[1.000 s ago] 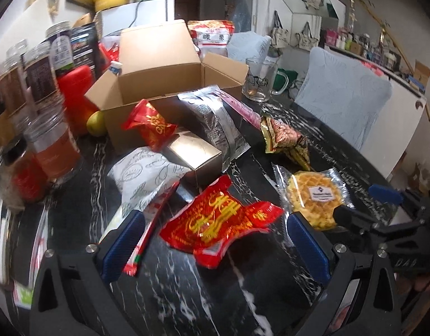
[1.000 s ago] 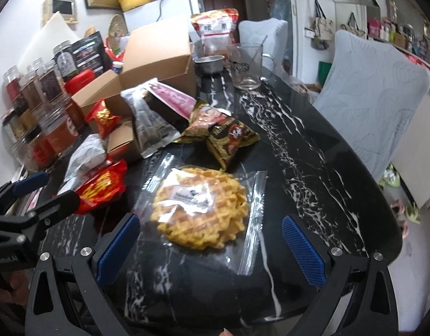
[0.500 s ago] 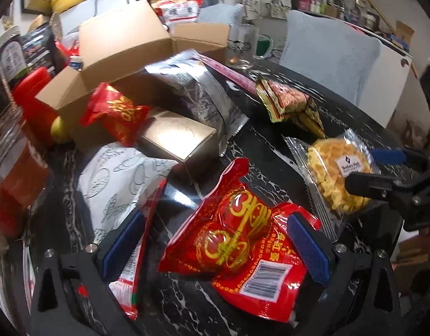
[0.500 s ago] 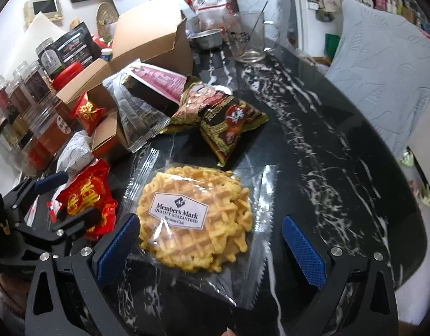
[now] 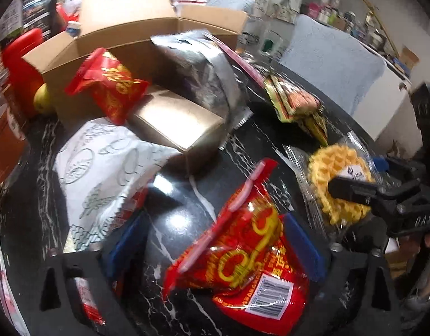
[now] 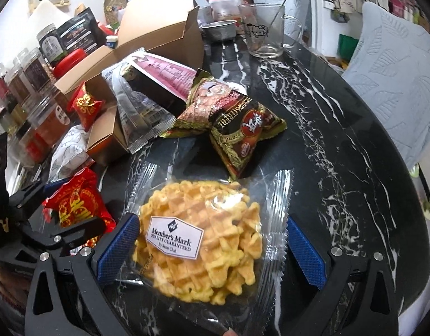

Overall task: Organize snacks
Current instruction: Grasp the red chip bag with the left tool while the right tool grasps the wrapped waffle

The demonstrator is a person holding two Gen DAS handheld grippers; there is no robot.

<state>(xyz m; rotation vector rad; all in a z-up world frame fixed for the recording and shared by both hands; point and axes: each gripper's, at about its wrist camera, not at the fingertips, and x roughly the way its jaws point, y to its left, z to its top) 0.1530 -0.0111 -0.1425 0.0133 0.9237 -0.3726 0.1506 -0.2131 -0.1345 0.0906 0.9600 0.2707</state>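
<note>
Black marbled counter [image 6: 341, 145] crowded with snacks, left claw [image 5: 215, 247] just narrowing around red packet [image 5: 243, 266], not yet pinching, right claw [image 6: 212, 252] wide open astride wrapped waffle [image 6: 203, 240].

Heavily smeared by motion blur in the left wrist view, softest beyond the fingers [image 5: 302, 249]. Much sharper from the right wrist, label text legible between the fingers [image 6: 306, 253]. Lit evenly and brightly, with a white glare patch on the glossy black counter [image 5: 170, 196] just ahead of the left fingers. Strongly bowed by fisheye, dark vignette at every corner.
</note>
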